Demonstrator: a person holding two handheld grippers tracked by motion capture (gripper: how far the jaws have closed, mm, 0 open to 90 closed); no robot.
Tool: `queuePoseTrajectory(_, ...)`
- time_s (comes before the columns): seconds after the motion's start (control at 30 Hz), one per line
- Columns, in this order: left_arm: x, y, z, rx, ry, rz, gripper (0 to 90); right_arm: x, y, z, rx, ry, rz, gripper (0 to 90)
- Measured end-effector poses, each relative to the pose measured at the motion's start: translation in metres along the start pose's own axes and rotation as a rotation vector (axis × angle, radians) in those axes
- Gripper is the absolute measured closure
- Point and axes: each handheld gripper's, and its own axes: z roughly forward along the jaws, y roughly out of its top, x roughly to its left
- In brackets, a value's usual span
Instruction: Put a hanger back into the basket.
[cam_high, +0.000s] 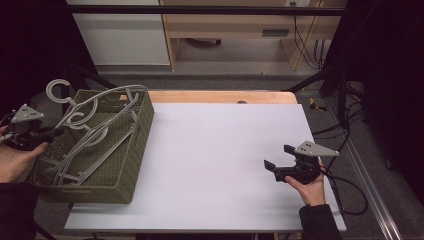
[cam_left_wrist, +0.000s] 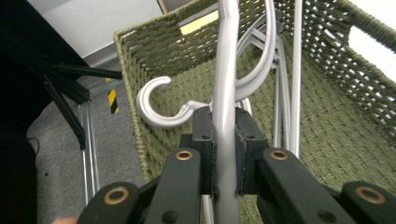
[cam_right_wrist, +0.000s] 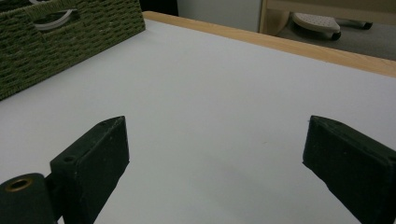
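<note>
While a hanger (cam_left_wrist: 226, 93) is clamped by the left gripper (cam_left_wrist: 225, 154) at the basket (cam_high: 131, 150) rim, the right gripper (cam_high: 279, 161) is held open over bare table (cam_high: 210, 150) at 4 o'clock.

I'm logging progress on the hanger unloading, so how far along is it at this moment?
Nothing looks done: the white table top carries no hanger. In hand: the left gripper is shut on one grey hanger inside the green woven basket. Left: lifting it out, along with the other hangers tangled in there. The right gripper waits open above the table.
</note>
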Motion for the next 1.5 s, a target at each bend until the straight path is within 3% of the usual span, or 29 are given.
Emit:
queuePoseTrajectory(0.13, 0.0, 0.0, 0.002, 0.007, 0.005, 0.003, 81.7, 0.0, 0.0, 0.0, -0.003, -0.002, -0.004, 7.2)
queuePoseTrajectory(0.4, 0.001, -0.006, 0.018, 0.081, 0.031, -0.003, 81.6, 0.0, 0.0, 0.0, 0.001, 0.0, -0.004, 7.0)
queuePoseTrajectory(0.63, -0.011, -0.02, 0.04, 0.119, -0.022, -0.027, 81.4, 0.0, -0.001, 0.002, 0.011, 0.002, -0.003, 6.8)
queuePoseTrajectory(0.77, -0.016, -0.024, 0.05, 0.142, -0.042, -0.077, 81.2, 0.0, -0.001, 0.002, 0.013, 0.002, -0.006, 6.7)
queuePoseTrajectory(0.93, -0.016, -0.037, 0.066, 0.234, -0.099, -0.165, 80.9, 0.0, 0.0, 0.001, 0.011, 0.004, -0.008, 6.7)
queuePoseTrajectory(1.0, -0.018, -0.035, 0.069, 0.25, -0.086, -0.163, 81.0, 0.0, 0.0, 0.001, 0.012, 0.005, -0.006, 6.7)
queuePoseTrajectory(1.1, -0.023, -0.036, 0.075, 0.297, -0.053, -0.104, 78.9, 0.0, 0.0, 0.001, 0.011, 0.006, -0.008, 6.7)
queuePoseTrajectory(1.3, -0.02, -0.04, 0.073, 0.231, -0.041, -0.149, 63.6, 0.0, 0.0, 0.001, 0.009, 0.007, -0.009, 6.6)
queuePoseTrajectory(1.5, -0.018, -0.036, 0.055, 0.1, -0.024, -0.196, 51.9, 0.0, 0.0, 0.0, 0.003, 0.004, -0.007, 6.5)
